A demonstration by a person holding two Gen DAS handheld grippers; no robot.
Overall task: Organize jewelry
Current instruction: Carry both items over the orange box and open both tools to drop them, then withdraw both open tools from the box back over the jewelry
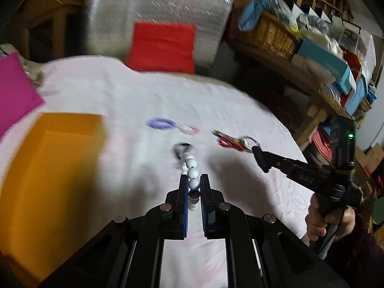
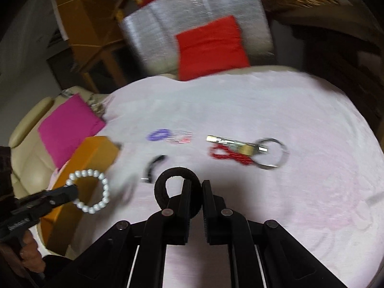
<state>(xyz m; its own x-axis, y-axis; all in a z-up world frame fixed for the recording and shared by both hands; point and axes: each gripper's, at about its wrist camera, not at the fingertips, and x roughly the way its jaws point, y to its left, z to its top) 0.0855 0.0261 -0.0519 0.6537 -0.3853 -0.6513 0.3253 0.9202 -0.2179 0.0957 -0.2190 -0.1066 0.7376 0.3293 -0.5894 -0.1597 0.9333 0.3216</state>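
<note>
At the far left a magenta cloth (image 2: pixel 68 129) lies off the edge of the table, over a cream cushioned seat (image 2: pixel 28 129). Just inside that edge stands the open orange box (image 1: pixel 55 180), a plain-walled cardboard shape that takes up most of the left side. The pale pink tablecloth (image 2: pixel 288 110), finely textured and faintly embossed, covers a round table whose far rim curves away toward a red cushion (image 2: pixel 211 48) on a silvery, glittering chair back.

The left gripper (image 1: pixel 194 184) has its jaws nearly together, clamped on a white bead bracelet (image 2: pixel 90 190), a ring of smooth round pearls (seen edge-on from its own camera, as a full circle from the other). It hangs above the cloth, in front of the box.

Toward the middle, a small purple ring (image 2: pixel 159 135) lies touching a blurred red-and-white one (image 2: pixel 182 138); nearer lies a dark curved piece (image 2: pixel 153 168), too smeared to name. The right gripper (image 2: pixel 196 187) is closed tight on a black fabric hair tie (image 2: pixel 176 189), a soft matte loop standing up past the left finger.

Right of centre rest a red beaded piece (image 2: pixel 228 154), a slim gold-and-silver bar (image 2: pixel 236 144) and a thin metal hoop (image 2: pixel 273 153), all touching. Beyond them the cloth is bare to the right rim. Past that rim, the left camera shows a wooden shelf (image 1: pixel 312 84) crowded with a wicker basket (image 1: pixel 271 33) and blue boxes (image 1: pixel 336 72).
</note>
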